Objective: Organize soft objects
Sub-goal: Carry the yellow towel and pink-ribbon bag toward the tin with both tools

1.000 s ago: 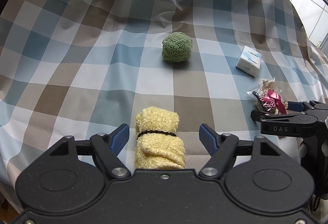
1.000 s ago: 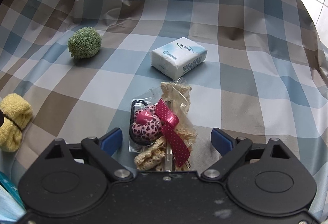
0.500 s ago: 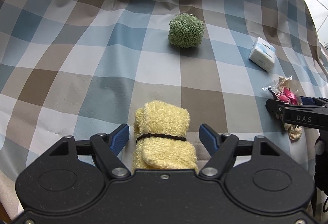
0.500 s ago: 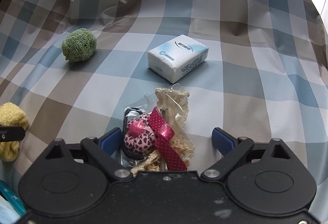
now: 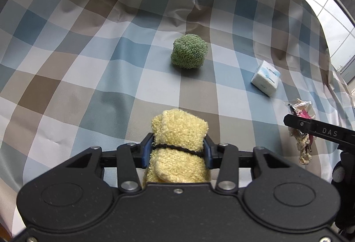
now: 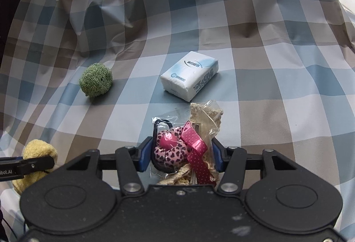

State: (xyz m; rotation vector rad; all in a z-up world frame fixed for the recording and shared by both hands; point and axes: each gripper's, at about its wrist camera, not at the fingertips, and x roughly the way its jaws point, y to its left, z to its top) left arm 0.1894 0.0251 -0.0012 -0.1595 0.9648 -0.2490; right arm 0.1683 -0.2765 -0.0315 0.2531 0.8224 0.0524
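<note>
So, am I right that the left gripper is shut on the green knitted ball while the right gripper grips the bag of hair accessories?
Not quite: the left gripper is shut on the yellow towel roll, as the left wrist view shows. The green knitted ball lies untouched on the cloth. The right gripper does grip the bag of hair accessories.

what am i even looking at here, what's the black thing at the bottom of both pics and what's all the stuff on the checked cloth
No robot: a person holds two handheld grippers, each with a camera looking along its blue-padded fingers. The black shape is the gripper body. In the left view, the left gripper has just closed on a yellow rolled towel bound by a black band. In the right view, the right gripper has just closed on a clear bag of hair accessories. A green knitted ball and a tissue pack lie loose on the checked cloth.
</note>
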